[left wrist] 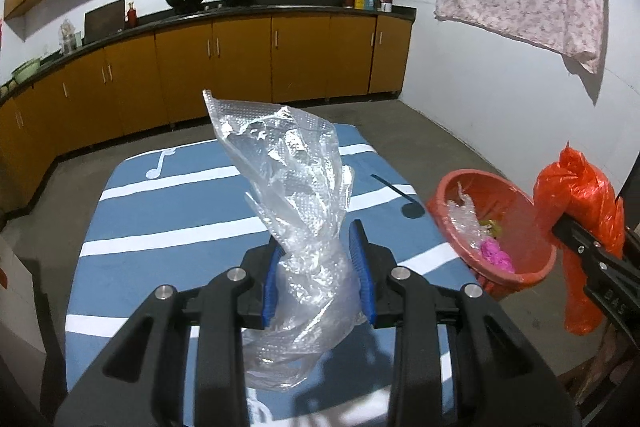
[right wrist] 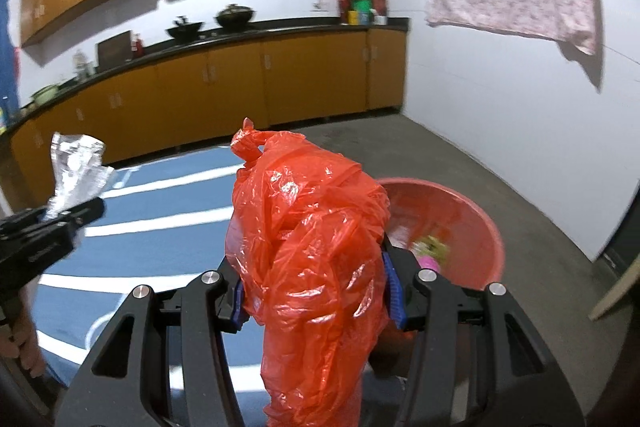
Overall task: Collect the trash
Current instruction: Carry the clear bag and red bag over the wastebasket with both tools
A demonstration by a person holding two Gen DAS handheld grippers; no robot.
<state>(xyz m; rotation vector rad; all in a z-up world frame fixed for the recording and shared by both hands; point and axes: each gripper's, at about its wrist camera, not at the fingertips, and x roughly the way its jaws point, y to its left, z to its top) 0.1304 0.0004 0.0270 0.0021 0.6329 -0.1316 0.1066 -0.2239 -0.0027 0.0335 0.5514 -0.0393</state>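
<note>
I am holding a tool in each hand above the blue striped tabletop point(left wrist: 168, 227). My left tool point(left wrist: 320, 267) is clamping a crumpled clear plastic bag point(left wrist: 296, 187) between its blue pads point(left wrist: 362, 267); the bag is standing up out of the jaws toward twelve o'clock in the left wrist view and also hanging below them toward six. In the right wrist view that same left tool is showing at nine o'clock, with the clear bag sticking up from it.

My right tool point(right wrist: 316, 287) is clamping a red plastic bag point(right wrist: 312, 251), knotted at the top, its bulk filling the gap between the pads and trailing down toward six o'clock. In the left wrist view this red bag is hanging at three o'clock, just beside the basin.

The red basin point(left wrist: 516, 203) is sitting at the tabletop's right edge, at about three o'clock from my left tool and one o'clock from my right. Inside it are lying a clear plastic scrap point(left wrist: 464, 219), a pink crumpled piece point(left wrist: 496, 255) and something greenish I cannot identify. Neither bag is touching the basin's contents.
</note>
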